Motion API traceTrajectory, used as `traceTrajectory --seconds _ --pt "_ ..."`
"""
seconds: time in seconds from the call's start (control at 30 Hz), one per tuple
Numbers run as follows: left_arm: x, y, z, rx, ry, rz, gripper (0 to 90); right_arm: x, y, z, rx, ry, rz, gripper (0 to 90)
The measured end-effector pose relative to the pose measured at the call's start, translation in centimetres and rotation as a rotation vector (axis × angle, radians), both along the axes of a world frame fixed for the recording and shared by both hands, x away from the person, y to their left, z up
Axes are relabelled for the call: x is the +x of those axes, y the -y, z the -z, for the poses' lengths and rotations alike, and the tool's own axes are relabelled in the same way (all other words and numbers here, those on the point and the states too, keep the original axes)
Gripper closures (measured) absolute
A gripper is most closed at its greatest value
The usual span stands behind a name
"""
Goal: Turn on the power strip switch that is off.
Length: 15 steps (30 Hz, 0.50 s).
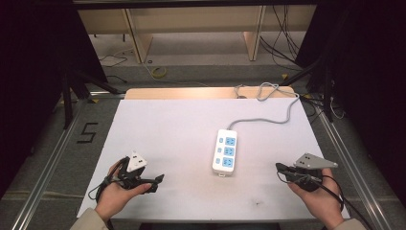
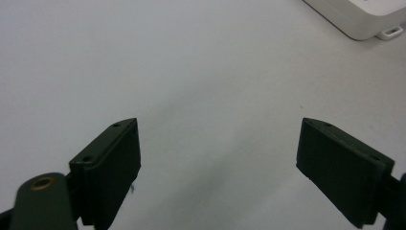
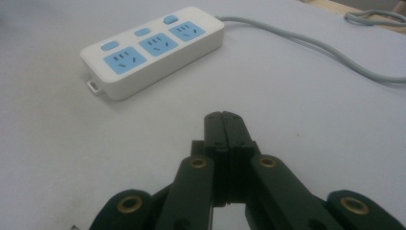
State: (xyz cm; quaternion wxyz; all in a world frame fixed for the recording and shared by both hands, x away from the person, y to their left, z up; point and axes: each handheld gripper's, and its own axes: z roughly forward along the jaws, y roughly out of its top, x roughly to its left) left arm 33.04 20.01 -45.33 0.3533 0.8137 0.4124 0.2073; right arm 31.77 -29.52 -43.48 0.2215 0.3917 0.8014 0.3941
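Note:
A white power strip [image 1: 225,151] with three blue sockets lies on the white table top [image 1: 167,124], right of centre. Its grey cable [image 1: 268,112] runs off toward the back right. My left gripper [image 1: 155,183] rests low at the front left, pointing right toward the strip. In the left gripper view its jaws [image 2: 220,143] stand wide open over bare table, with a corner of the strip [image 2: 364,19] at the top right. My right gripper [image 1: 279,166] sits at the front right, pointing left. Its jaws [image 3: 223,117] are shut with nothing between them, a short way from the strip [image 3: 153,48].
The cable [image 3: 311,45] curls into a loop at the table's wooden back edge [image 1: 191,92]. Metal rails [image 1: 52,158] run along both sides of the table. Beyond it are loose floor cables [image 1: 158,72] and wooden furniture legs.

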Motion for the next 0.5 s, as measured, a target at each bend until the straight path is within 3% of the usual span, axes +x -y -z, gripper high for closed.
traceTrajectory --seconds 0.5 --pt "0.05 0.01 -0.09 -0.006 0.004 -0.004 15.0 0.91 -0.40 -0.35 0.002 0.010 0.004 90.0"
